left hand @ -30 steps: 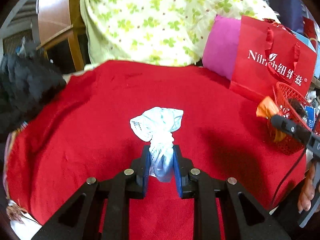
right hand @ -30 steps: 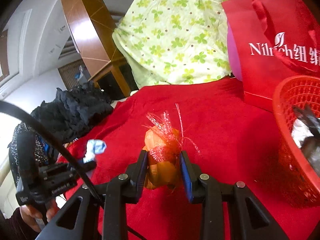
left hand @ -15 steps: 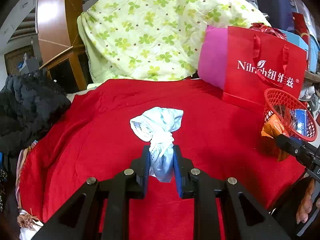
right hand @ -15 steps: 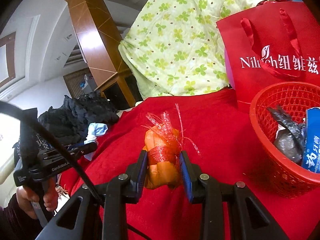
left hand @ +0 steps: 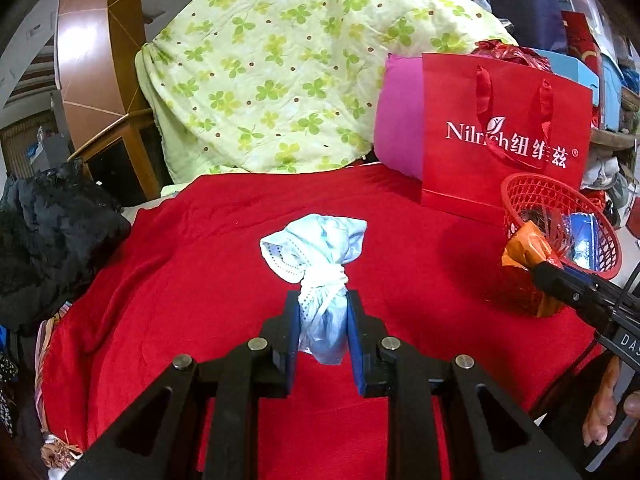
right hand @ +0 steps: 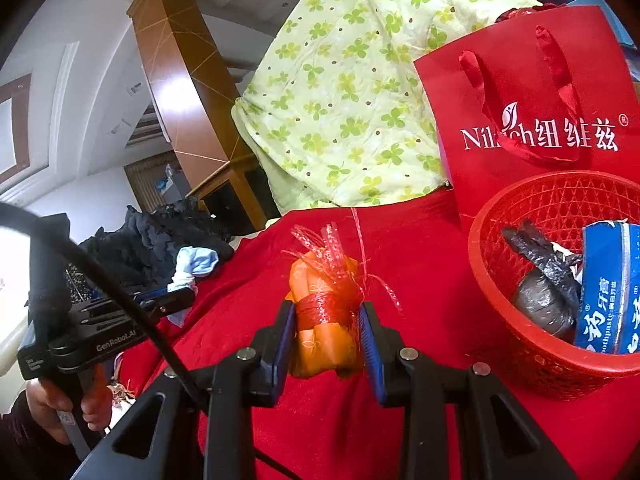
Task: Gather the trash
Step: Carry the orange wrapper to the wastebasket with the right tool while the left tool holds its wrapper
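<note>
My left gripper (left hand: 322,320) is shut on a knotted pale blue cloth bundle (left hand: 320,256), held above the red blanket (left hand: 200,264). My right gripper (right hand: 326,332) is shut on an orange wad tied with red plastic string (right hand: 324,304); the wad also shows in the left wrist view (left hand: 528,246) against the near rim of the red mesh basket (left hand: 532,192). In the right wrist view the basket (right hand: 520,208) sits right of the wad and holds a black bag (right hand: 540,280) and a blue toothpaste box (right hand: 608,292). The left gripper and its bundle (right hand: 196,264) show at the left.
A red paper gift bag (left hand: 504,136) stands behind the basket, with a pink cushion (left hand: 400,120) and a green clover quilt (left hand: 288,64) at the back. Black clothing (left hand: 48,240) is heaped at the left edge. A wooden post (right hand: 180,92) rises behind.
Both grippers have risen and moved toward the basket, each still holding its item. The orange wad now sits at the basket's near rim; the basket looms larger in the right wrist view.
</note>
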The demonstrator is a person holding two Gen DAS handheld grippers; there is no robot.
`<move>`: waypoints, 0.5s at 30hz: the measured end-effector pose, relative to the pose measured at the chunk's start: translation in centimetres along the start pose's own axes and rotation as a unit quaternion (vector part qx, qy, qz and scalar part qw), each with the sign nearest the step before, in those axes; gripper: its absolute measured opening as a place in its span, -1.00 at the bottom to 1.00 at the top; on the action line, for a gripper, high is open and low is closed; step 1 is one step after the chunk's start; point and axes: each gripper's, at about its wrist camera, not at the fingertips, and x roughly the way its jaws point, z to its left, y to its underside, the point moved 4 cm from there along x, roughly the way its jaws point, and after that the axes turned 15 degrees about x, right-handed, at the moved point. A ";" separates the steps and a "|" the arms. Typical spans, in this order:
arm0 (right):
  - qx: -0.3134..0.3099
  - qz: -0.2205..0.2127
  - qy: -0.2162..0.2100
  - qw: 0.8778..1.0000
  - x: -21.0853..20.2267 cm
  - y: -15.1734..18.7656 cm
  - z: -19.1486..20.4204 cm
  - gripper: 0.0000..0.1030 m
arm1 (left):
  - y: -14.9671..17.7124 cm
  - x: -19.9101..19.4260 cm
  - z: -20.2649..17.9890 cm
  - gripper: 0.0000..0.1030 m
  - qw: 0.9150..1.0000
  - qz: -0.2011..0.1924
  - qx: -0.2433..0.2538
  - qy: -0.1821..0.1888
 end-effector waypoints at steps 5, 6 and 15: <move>0.002 -0.005 -0.001 1.000 -0.3 -0.2 0.0 -0.33 | -0.4 -0.1 -0.9 -0.55 1.000 0.002 0.004 0.004; 0.001 -0.006 -0.001 1.000 -0.3 -0.2 0.0 -0.33 | -0.4 -0.1 -1.1 -0.55 1.000 0.002 0.005 0.005; 0.004 -0.015 -0.005 1.000 -1.0 -0.5 -0.3 -0.33 | -0.6 0.5 -2.0 -0.55 1.000 0.011 0.011 0.014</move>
